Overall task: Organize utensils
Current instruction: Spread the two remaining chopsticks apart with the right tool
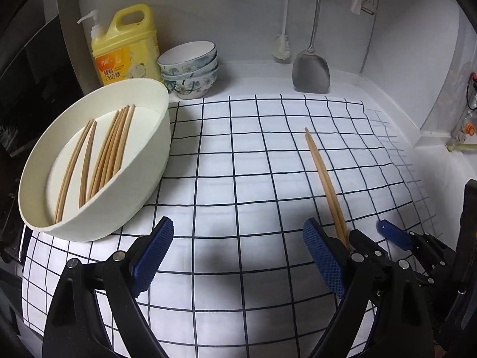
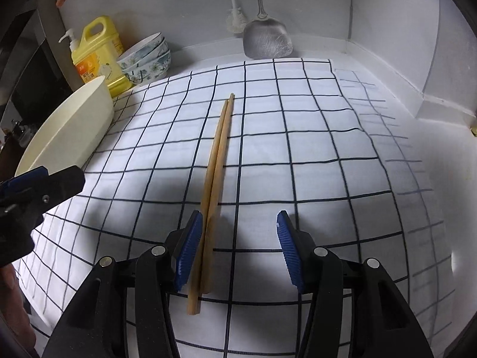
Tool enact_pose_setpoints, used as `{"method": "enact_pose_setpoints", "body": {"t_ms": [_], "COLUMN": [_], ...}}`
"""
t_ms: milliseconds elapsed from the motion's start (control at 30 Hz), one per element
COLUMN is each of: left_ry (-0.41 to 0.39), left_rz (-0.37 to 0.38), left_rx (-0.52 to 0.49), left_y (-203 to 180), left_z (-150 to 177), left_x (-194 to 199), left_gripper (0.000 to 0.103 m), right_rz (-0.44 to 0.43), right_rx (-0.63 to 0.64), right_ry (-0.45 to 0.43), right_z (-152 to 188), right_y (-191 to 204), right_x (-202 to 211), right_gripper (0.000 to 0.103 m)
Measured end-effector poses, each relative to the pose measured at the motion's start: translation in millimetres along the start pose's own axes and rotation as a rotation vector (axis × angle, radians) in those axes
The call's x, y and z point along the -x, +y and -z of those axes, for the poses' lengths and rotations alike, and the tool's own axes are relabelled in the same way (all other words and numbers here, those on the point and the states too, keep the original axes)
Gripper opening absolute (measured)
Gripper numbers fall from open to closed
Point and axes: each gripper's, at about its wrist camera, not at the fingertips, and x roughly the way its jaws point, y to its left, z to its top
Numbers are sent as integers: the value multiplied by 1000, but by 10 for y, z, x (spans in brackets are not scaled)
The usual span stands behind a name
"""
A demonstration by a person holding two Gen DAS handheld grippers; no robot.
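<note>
Checked cloth (image 2: 298, 149), chopstick pair (image 2: 217, 161) between spread jaws — tub (image 1: 98, 161) contents left-view only

Your left gripper's own finger (image 1: 325, 256) hides the near ends of the chopsticks (image 1: 323, 176) from its camera. From your right wrist, the white bowl (image 2: 71, 128) shows only its outer wall, its contents hidden. The spatula (image 1: 311, 68) handle runs off the top edge.
</note>
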Motion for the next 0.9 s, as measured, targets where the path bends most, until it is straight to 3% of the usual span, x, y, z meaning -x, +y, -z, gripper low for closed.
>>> {"method": "enact_pose_setpoints", "body": {"t_ms": [367, 767, 833, 900], "left_ry": [31, 47, 46, 50], "left_rz": [4, 5, 10, 17], "left_rx": [17, 17, 10, 8], "left_y": [37, 9, -30, -56], "left_z": [51, 50, 36, 26], "left_x": [-136, -218, -238, -261], "left_gripper": [87, 87, 87, 87], "right_rz": [31, 85, 85, 90], "right_rx": [18, 125, 132, 140], "right_ry": [3, 1, -7, -13], "right_z": [58, 39, 35, 22], "right_y": [-9, 179, 170, 163], "right_x": [-33, -116, -118, -121], "right_gripper": [50, 50, 45, 32]}}
